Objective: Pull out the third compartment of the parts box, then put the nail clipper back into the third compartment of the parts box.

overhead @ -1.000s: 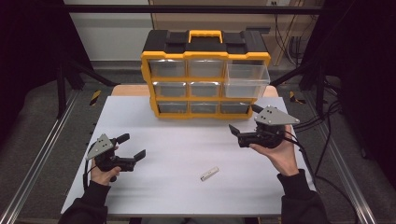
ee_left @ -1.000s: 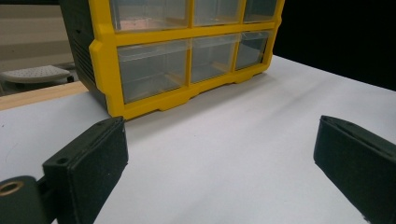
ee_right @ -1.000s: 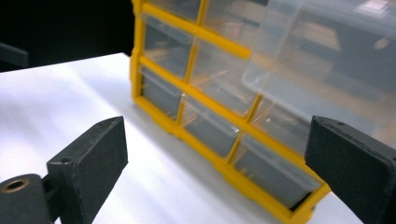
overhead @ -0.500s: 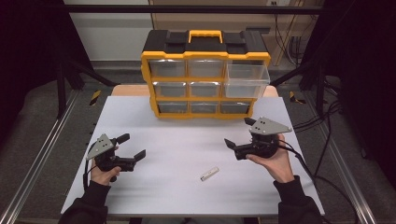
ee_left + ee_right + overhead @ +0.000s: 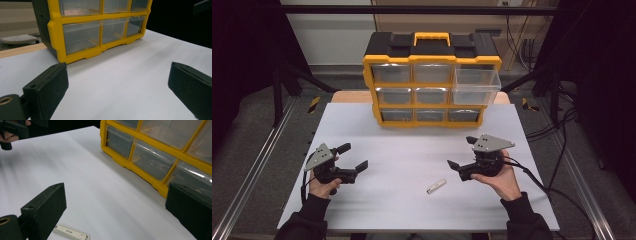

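A yellow and black drawer cabinet stands at the back of the white table, its top right clear drawer pulled out. A small white stick-shaped item lies on the table in front of the middle; it is also low in the right gripper view as the white item. My right gripper hovers open just right of it, jaws pointing left, nothing between them. My left gripper is open at the front left, empty. The cabinet shows ahead of the left jaws.
The cabinet's other drawers are closed. Metal frame rails run along both sides of the table, and cables trail off at the right. In the right gripper view the left gripper shows at top left.
My right gripper has moved down and toward the front, closer to the small white item. The left gripper has stayed where it was.
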`<state>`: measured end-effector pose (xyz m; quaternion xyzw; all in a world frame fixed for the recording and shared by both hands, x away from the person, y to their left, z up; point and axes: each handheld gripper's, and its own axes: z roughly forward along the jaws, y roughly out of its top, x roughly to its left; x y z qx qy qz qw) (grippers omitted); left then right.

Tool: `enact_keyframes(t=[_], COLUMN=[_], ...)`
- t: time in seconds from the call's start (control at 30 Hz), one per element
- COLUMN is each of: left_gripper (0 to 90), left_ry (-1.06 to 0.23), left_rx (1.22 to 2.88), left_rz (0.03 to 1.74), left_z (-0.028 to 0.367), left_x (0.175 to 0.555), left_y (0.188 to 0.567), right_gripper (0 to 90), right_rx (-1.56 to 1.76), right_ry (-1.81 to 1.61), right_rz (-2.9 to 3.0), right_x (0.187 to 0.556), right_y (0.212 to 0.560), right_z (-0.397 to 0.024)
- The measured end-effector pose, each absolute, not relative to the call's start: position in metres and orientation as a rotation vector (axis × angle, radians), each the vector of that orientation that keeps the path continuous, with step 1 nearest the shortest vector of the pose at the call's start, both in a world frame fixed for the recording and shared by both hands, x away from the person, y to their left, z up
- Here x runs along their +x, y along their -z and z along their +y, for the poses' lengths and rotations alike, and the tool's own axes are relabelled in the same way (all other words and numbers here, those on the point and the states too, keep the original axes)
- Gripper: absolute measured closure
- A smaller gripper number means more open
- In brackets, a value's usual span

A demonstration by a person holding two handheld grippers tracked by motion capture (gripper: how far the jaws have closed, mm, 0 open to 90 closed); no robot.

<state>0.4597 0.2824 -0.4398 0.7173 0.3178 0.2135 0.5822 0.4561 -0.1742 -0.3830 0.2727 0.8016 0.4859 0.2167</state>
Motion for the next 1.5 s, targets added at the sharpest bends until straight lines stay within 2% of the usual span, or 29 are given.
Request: enact_keyframes(t=[0.93,1.5], left_gripper=[2.5,2.5], left_ry=[-0.493,-0.492], left_rx=[1.677,1.686], left_rz=[0.746,0.747], left_z=[0.282,0.281], left_x=[0.46,0.46], left_y=[0.441,0.441], right_gripper=[3.7,4.4], right_rx=[0.678,0.605], right_ry=[-1.313,-1.182], right_rz=[2.435,2.571], right_x=[0.451,0.451], right_y=[0.409,0.43], right_z=[-0.149,-0.126])
